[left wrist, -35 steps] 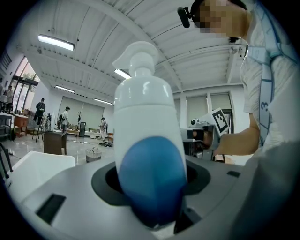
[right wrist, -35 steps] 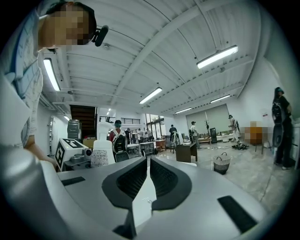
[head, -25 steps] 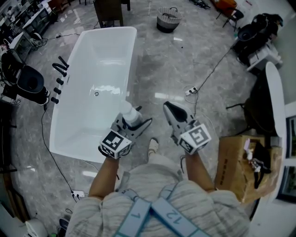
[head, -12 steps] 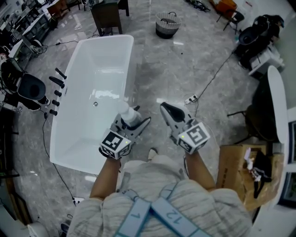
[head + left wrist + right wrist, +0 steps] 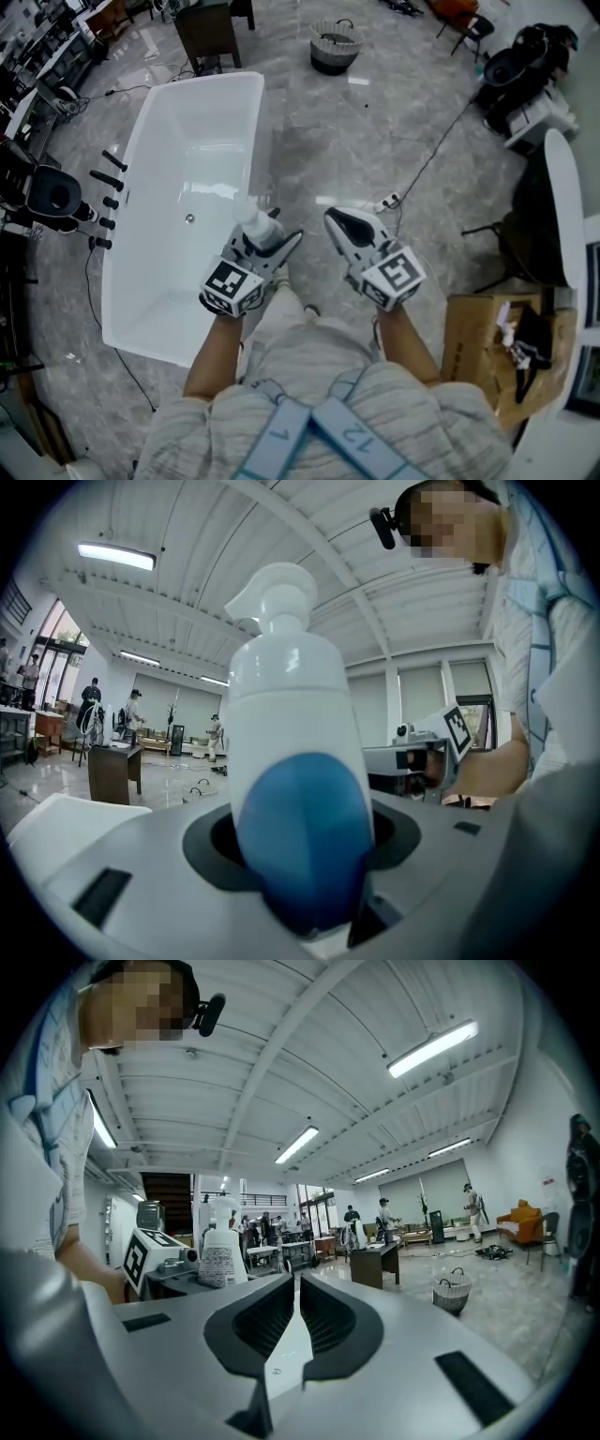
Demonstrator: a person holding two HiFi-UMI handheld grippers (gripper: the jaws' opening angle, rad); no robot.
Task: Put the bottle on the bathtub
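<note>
A white pump bottle (image 5: 255, 223) with a blue label (image 5: 302, 832) stands upright between the jaws of my left gripper (image 5: 267, 236), which is shut on it. It fills the left gripper view (image 5: 286, 724), and the right gripper view shows the bottle (image 5: 221, 1251) at the left. The white bathtub (image 5: 141, 291) lies on the floor to the left, its right rim just beside the bottle. My right gripper (image 5: 345, 225) is held level to the right of the left one, shut with nothing in it; its jaws (image 5: 295, 1312) meet.
Black taps (image 5: 103, 178) stand along the tub's left side. A woven basket (image 5: 335, 44) sits at the top, a dark cabinet (image 5: 208, 33) at the tub's far end. A cable and power strip (image 5: 386, 200) lie on the floor to the right, a cardboard box (image 5: 487, 347) further right.
Both grippers have moved forward across the floor together, along the tub's right side. The bottle stays in the left gripper. The jaws have not changed.
</note>
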